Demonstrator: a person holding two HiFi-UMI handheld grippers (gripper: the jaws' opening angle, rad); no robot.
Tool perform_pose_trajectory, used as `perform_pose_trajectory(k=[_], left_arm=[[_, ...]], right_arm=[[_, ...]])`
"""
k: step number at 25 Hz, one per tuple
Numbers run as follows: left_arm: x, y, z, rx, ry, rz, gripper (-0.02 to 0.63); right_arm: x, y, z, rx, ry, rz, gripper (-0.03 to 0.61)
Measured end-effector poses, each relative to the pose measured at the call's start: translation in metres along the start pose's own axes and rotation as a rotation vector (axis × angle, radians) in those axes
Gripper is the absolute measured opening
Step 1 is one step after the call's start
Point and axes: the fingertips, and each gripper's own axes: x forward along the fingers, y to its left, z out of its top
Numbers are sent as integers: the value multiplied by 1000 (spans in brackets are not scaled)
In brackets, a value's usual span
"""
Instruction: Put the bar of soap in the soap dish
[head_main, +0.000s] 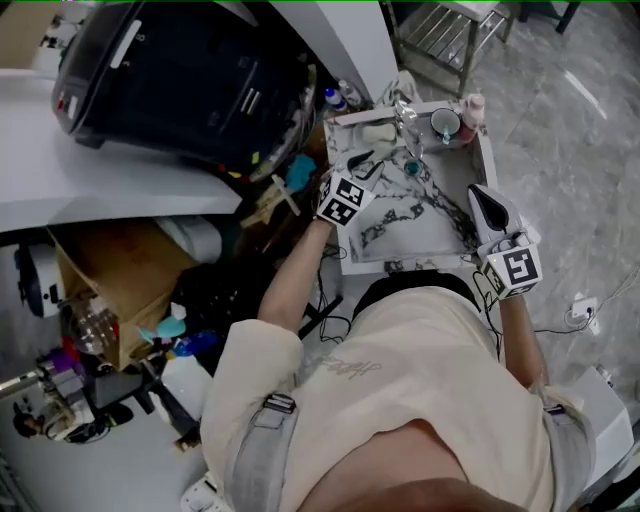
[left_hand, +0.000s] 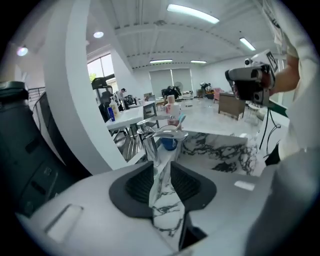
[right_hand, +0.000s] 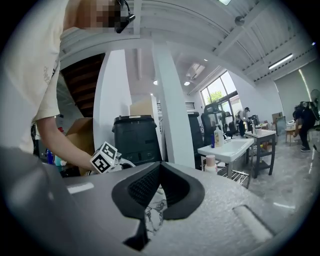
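A cream bar of soap (head_main: 378, 135) lies at the back left corner of the marble sink counter (head_main: 420, 245), on what looks like a pale soap dish; its rim is hard to make out. My left gripper (head_main: 362, 163) hovers just in front of it over the basin. It is open, and only the marble and the tap show between its fingers (left_hand: 161, 162). My right gripper (head_main: 488, 208) hangs at the counter's right edge. Its tips meet with nothing in them (right_hand: 160, 167). Each gripper shows in the other's view: the right gripper (left_hand: 250, 82) and the left gripper's marker cube (right_hand: 105, 157).
A chrome tap (head_main: 408, 125) stands at the back of the basin, with a cup (head_main: 445, 125) and a pink bottle (head_main: 472, 110) to its right. A large black bin (head_main: 190, 75) and a cardboard box (head_main: 110, 280) crowd the left side. Cables lie on the floor.
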Motion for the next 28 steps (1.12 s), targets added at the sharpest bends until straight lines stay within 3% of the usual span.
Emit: perform_pose_trajectory(k=[5,8,16,28], left_arm=[[-50,-29,7,-342,-147,51,69],[-80,-40,13,-420,-214,95,28],[-155,-46,63,-416,-368,171,18],[-247,-4,120,-375,-589,298,17]], right_arm=[[-1,22,8,-33,-8,37,-5],[0,35,14,-52,-17,57,-6],[0,63,47,-134,-56,118,-5],[-1,87,119,-302,-161,149,-6]])
